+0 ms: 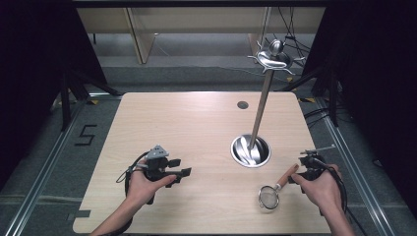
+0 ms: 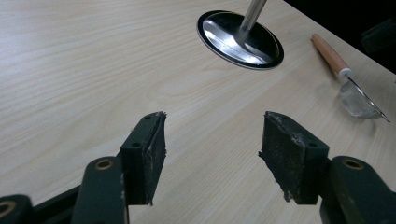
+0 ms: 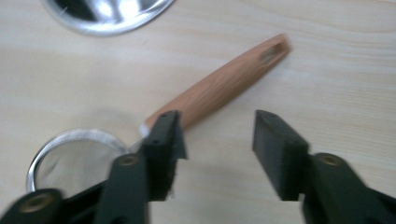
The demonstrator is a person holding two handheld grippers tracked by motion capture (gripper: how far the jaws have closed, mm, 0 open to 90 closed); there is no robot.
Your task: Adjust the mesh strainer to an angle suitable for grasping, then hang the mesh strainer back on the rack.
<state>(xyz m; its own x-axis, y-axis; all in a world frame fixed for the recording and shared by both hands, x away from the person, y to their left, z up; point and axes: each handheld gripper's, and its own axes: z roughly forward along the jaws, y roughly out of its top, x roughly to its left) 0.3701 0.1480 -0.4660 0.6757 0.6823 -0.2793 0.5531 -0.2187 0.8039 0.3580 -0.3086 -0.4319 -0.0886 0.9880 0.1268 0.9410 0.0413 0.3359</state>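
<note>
Your right claw (image 3: 215,140) stands with its jaws apart and nothing between them, just above the strainer (image 1: 275,191), which lies flat on the worktop (image 1: 196,128) near the stand's round base (image 1: 251,150). Your left claw (image 2: 212,156) is likewise spread and empty. Judged step: release done; next, withdraw clear of the wooden handle (image 3: 219,84).

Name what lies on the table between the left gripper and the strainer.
Nothing: in the high view only bare table lies between the left gripper and the strainer.
</note>
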